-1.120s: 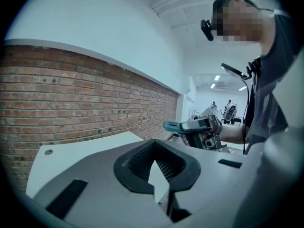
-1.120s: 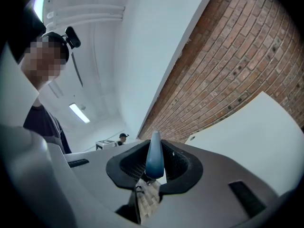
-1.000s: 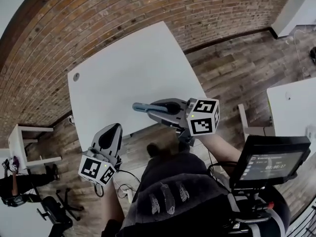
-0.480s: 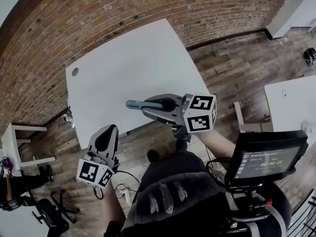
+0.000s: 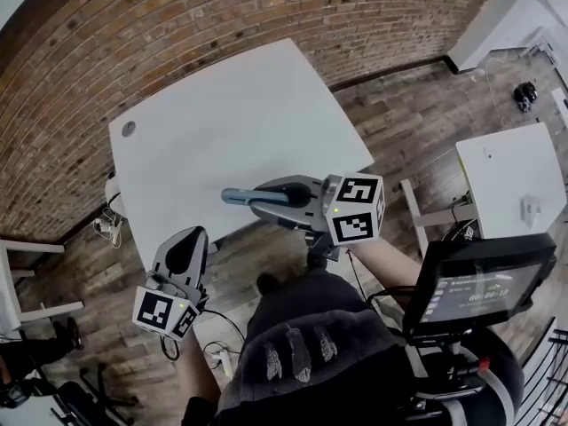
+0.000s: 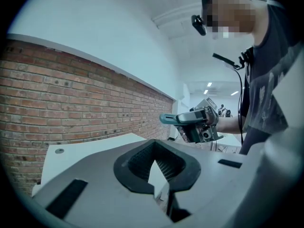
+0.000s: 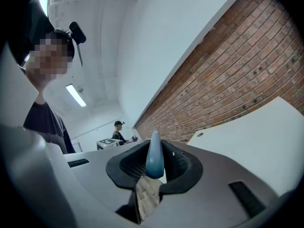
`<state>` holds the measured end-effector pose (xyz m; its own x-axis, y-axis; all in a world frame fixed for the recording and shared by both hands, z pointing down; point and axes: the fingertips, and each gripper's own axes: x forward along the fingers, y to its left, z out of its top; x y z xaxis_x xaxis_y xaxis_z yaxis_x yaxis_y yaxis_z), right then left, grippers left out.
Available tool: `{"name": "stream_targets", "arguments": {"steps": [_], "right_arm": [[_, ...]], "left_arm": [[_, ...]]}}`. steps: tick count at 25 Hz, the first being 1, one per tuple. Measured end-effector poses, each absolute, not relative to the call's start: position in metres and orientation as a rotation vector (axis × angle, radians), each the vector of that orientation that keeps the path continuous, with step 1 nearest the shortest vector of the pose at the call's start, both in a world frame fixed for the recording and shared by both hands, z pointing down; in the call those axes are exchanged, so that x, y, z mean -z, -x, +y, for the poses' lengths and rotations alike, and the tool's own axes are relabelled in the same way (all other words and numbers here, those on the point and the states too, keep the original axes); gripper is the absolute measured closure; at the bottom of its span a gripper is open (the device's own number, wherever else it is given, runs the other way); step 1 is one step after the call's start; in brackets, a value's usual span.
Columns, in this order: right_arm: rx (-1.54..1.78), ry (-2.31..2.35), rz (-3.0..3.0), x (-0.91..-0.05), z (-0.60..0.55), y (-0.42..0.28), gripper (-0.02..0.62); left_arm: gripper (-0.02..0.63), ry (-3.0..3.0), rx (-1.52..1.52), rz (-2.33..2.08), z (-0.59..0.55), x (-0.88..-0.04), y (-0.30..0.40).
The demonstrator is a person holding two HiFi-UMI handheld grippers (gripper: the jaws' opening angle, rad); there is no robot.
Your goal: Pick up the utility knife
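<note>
Two grey plastic handheld tools sat closest to the person's dark-clothed lap (image 5: 311, 344): the left gripper (image 5: 195, 236) and the right gripper (image 5: 271, 196), each bearing a black-and-white marker cube. A black-framed screen (image 5: 479, 287) stood at the person's right side.

Seen in its own view, the left gripper (image 6: 160, 182) had its ribbed black pads brought together with nothing between them. It pointed up the head view toward the near edge of the white rectangular table (image 5: 222, 131).

The right gripper (image 7: 153, 169) was clamped on the slim blue-grey utility knife (image 7: 154, 156), which showed end-on there, rising between the pads and running away from the camera. From the head view, the utility knife (image 5: 241, 196) lay with its long axis nearly level across the picture, in line with the jaws. Its free end pointed to the picture's left, over the table's near edge. The left gripper view showed the same tool (image 6: 167, 119) sticking out of the right gripper (image 6: 195, 125), held in the air above the tabletop.

Beyond, the table carried a small grey round cap (image 5: 129, 129) near its far left corner. Brown wooden plank flooring (image 5: 417, 122) ran around it. A second white table (image 5: 510, 176) stood well apart on the right, and a red brick wall (image 5: 222, 16) closed the far side.
</note>
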<state>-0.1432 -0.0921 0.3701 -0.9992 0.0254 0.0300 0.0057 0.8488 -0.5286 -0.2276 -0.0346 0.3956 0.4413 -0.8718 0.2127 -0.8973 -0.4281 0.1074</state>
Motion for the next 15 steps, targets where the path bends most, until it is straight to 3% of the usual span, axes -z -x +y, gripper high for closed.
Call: {"name": "stream_targets", "arguments": {"steps": [15], "right_arm": [[-0.886,-0.309,-2.977,-0.371,-0.052,0.14,0.528]], "left_arm": [[0.614,-2.602,-0.086,-1.223,-0.027,-0.42,0.232]]}}
